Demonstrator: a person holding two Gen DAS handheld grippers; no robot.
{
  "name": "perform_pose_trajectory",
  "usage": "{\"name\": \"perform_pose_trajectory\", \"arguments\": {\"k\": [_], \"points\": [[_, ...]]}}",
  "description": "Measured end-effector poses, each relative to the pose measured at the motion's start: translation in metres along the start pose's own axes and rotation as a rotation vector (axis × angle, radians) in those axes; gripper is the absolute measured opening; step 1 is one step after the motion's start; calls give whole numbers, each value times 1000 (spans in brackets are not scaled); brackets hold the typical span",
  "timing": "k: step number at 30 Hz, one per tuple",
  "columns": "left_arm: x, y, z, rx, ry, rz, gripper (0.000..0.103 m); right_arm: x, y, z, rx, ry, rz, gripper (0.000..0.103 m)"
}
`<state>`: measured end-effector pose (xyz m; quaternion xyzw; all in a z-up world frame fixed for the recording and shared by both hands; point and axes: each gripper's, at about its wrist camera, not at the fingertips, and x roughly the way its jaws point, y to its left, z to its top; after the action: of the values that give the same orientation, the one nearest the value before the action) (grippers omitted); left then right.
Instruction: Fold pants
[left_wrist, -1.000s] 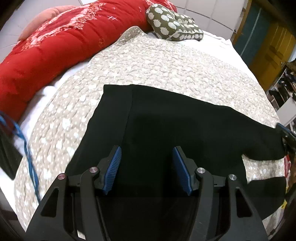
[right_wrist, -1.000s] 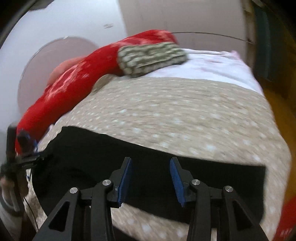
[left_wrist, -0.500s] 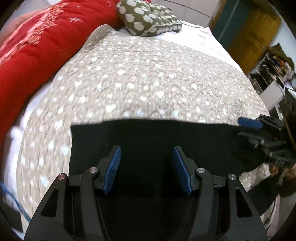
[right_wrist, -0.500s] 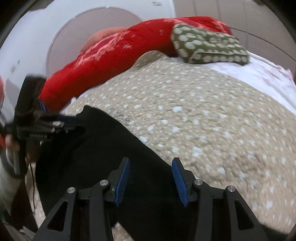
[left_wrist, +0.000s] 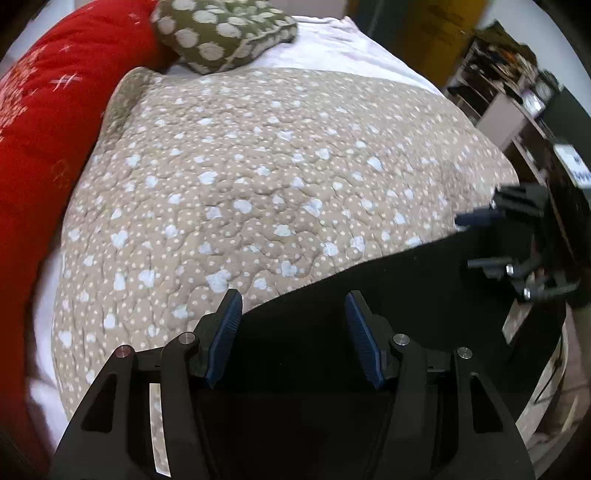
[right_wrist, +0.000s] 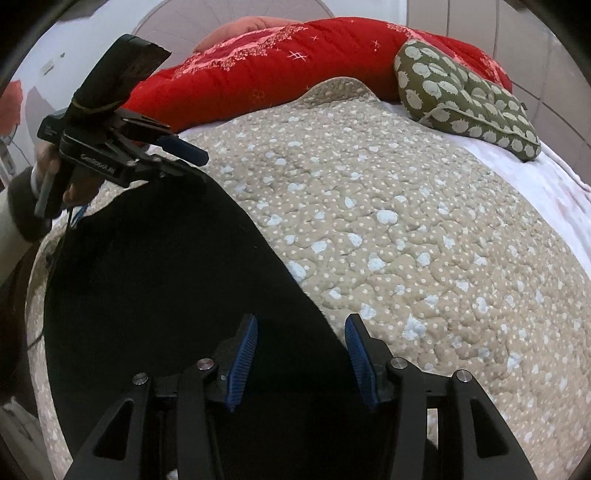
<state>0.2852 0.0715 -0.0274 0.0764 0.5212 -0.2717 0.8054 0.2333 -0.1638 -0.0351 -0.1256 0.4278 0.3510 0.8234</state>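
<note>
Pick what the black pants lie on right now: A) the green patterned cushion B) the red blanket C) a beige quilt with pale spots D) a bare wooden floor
C: the black pants are spread over the beige spotted quilt, with the red blanket and green cushion farther up the bed.

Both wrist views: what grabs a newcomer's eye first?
The black pants are the dark mass on the near edge of the beige dotted quilt, under both open tools. Behind it, the red comforter runs along the head of the bed, with an olive patterned pillow beside it. In the right wrist view the left tool hangs over the pants' far left corner.
</note>
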Motion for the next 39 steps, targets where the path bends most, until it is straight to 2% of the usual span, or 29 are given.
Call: {"name": "perform_pose_trajectory", "arguments": {"k": [2, 6, 10, 11, 12, 14, 16, 17, 18, 23, 26, 28, 30, 32, 34, 37, 38, 39], "points": [[8, -4, -1, 48, 19, 22, 58, 3, -4, 1, -5, 14, -12, 48], [30, -5, -3, 86, 85, 69, 72, 14, -10, -1, 18, 50, 18, 50], [35, -7, -6, 106, 79, 86, 74, 20, -17, -1, 86, 51, 53, 49], [35, -7, -6, 99, 74, 91, 74, 19, -17, -1, 98, 45, 50, 37], [36, -8, -8, 90, 68, 100, 73, 17, -14, -2, 107, 32, 47, 18], [31, -16, -12, 87, 38, 130, 58, 12, 2, -2, 71, 19, 5, 11], [23, -24, -18, 88, 4, 167, 21, 2, 24, -4, 18, -5, -66, 8], [17, -27, -22, 80, -8, 198, 12, -7, 27, -4, 29, -26, -66, 8], [11, -30, -26, 67, -15, 208, 8, -18, 32, -5, 43, -55, -66, 7], [-55, -54, -65, 37, -152, 191, 8, -92, 73, -27, 68, -209, -53, 7], [-91, -72, -101, 13, -219, 170, 8, -122, 111, -48, 38, -254, -47, 7], [-106, -82, -128, 0, -239, 170, 8, -133, 134, -66, 47, -265, -8, 7], [-118, -86, -161, -41, -251, 148, 8, -134, 160, -88, 34, -258, 22, 7], [-121, -83, -182, -111, -244, 162, 8, -118, 180, -110, 45, -229, 41, 7], [-124, -82, -195, -153, -249, 180, 8, -92, 185, -125, 86, -192, 53, 7], [-131, -79, -208, -228, -251, 155, 9, -74, 192, -138, 133, -162, 36, 7], [-133, -80, -210, -239, -251, 158, 9, -75, 193, -136, 139, -160, 32, 9], [-134, -83, -211, -240, -253, 173, 9, -79, 192, -134, 145, -172, 37, 16]]}}
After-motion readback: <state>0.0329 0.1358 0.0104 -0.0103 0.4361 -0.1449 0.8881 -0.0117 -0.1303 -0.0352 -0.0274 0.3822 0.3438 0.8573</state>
